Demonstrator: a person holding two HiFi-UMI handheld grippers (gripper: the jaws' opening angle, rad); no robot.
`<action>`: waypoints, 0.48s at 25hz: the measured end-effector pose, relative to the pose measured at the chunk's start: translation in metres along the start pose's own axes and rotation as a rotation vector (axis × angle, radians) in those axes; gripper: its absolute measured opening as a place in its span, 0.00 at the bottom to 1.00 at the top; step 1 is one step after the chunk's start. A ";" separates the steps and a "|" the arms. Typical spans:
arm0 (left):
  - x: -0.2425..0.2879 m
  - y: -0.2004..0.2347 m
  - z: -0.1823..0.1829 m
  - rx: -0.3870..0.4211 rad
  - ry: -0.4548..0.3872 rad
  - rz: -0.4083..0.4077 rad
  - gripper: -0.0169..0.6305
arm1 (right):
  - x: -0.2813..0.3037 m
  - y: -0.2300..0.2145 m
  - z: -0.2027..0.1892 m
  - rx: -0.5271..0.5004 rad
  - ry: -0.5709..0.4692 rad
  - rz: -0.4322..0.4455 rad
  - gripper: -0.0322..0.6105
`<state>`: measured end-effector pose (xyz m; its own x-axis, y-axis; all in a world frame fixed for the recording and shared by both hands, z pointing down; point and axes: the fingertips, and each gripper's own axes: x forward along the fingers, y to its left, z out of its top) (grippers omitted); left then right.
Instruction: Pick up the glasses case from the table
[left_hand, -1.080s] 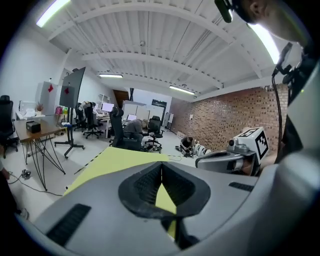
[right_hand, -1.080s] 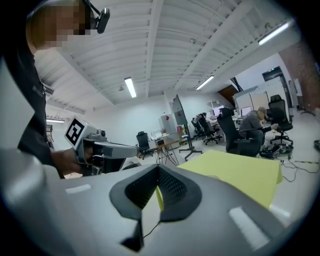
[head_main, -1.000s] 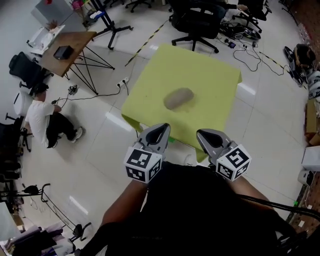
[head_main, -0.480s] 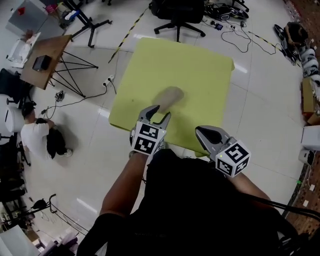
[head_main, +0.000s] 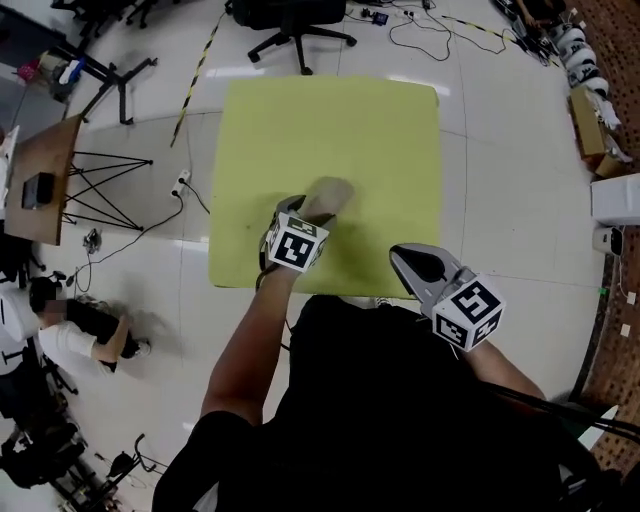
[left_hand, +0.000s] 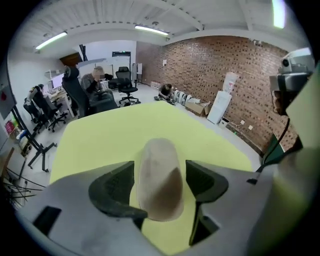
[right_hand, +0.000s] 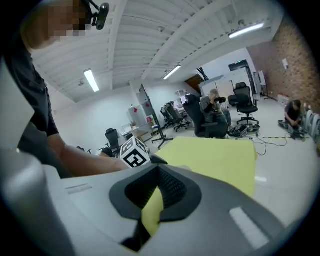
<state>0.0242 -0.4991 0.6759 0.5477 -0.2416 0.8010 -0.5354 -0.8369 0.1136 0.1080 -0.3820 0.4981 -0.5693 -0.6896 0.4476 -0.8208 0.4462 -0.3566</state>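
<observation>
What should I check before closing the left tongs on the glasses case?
1. Glasses case sits between the left tongs: ok.
2. Left tongs open, with a gap on both sides of the case: ok.
3. Case lying flat on the yellow table: ok.
4. Right tongs shut, empty and away from the case: ok.
5. Left tongs low enough for a firm hold: cannot tell.

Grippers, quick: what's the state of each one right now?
Left gripper: open, jaws either side of the glasses case.
Right gripper: shut, holding nothing.
</observation>
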 end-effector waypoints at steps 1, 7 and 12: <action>0.005 -0.001 0.001 0.006 0.002 -0.019 0.53 | 0.000 -0.002 -0.001 0.010 0.001 -0.016 0.05; 0.031 -0.008 0.012 0.077 -0.010 -0.041 0.54 | -0.004 -0.017 -0.008 0.067 0.000 -0.095 0.05; 0.047 -0.009 0.004 0.086 0.043 -0.059 0.59 | -0.007 -0.025 -0.012 0.093 -0.003 -0.123 0.05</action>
<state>0.0573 -0.5048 0.7105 0.5477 -0.1709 0.8190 -0.4451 -0.8884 0.1123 0.1320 -0.3817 0.5135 -0.4641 -0.7379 0.4900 -0.8766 0.3032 -0.3737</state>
